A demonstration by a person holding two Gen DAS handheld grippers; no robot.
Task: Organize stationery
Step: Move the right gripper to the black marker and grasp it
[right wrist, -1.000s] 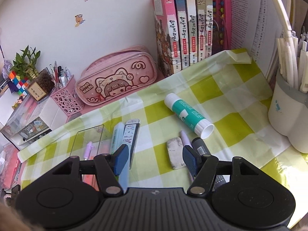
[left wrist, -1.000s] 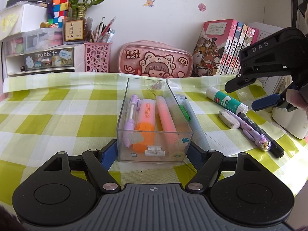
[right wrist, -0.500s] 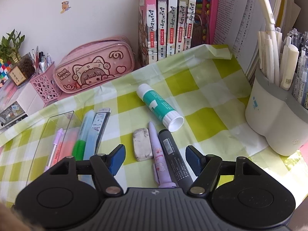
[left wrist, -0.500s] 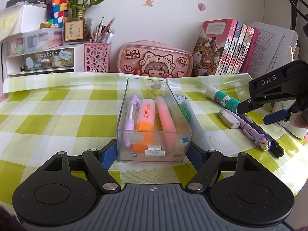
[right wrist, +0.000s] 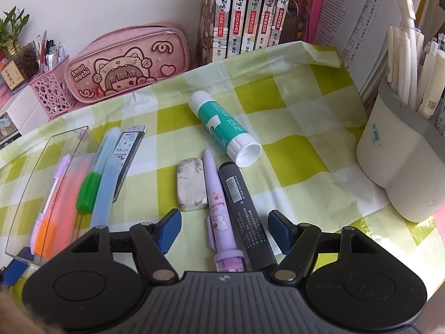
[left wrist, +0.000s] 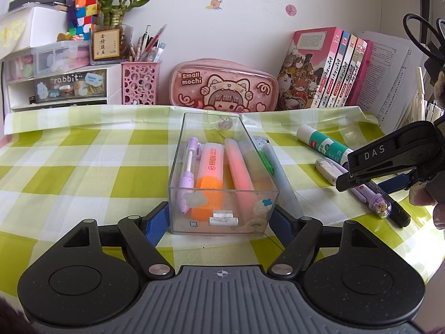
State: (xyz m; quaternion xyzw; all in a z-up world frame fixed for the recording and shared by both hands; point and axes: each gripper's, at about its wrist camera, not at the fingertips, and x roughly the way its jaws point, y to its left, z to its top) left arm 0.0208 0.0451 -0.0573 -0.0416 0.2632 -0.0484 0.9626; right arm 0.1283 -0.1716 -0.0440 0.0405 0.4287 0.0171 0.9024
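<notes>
A clear plastic box (left wrist: 222,222) holds a purple pen, an orange highlighter (left wrist: 211,169) and a pink highlighter. My left gripper (left wrist: 221,218) is open, its blue pads flanking the box's near end. My right gripper (right wrist: 225,226) is open and low over a purple pen (right wrist: 219,203) and a black marker (right wrist: 244,214), both between its fingers. A white eraser (right wrist: 191,185) and a green glue stick (right wrist: 226,130) lie just beyond. The right gripper also shows in the left wrist view (left wrist: 372,179).
A blue pen (right wrist: 104,183), a green-capped pen (right wrist: 90,188) and a refill case (right wrist: 129,150) lie beside the box. A pink pencil case (left wrist: 225,86), books (left wrist: 331,66), a pink pen basket (left wrist: 140,83) and drawers stand at the back. A grey pen cup (right wrist: 400,164) stands right.
My right gripper has come down and forward, so the purple pen and black marker now lie between its fingers. The left gripper and the box have not moved.
</notes>
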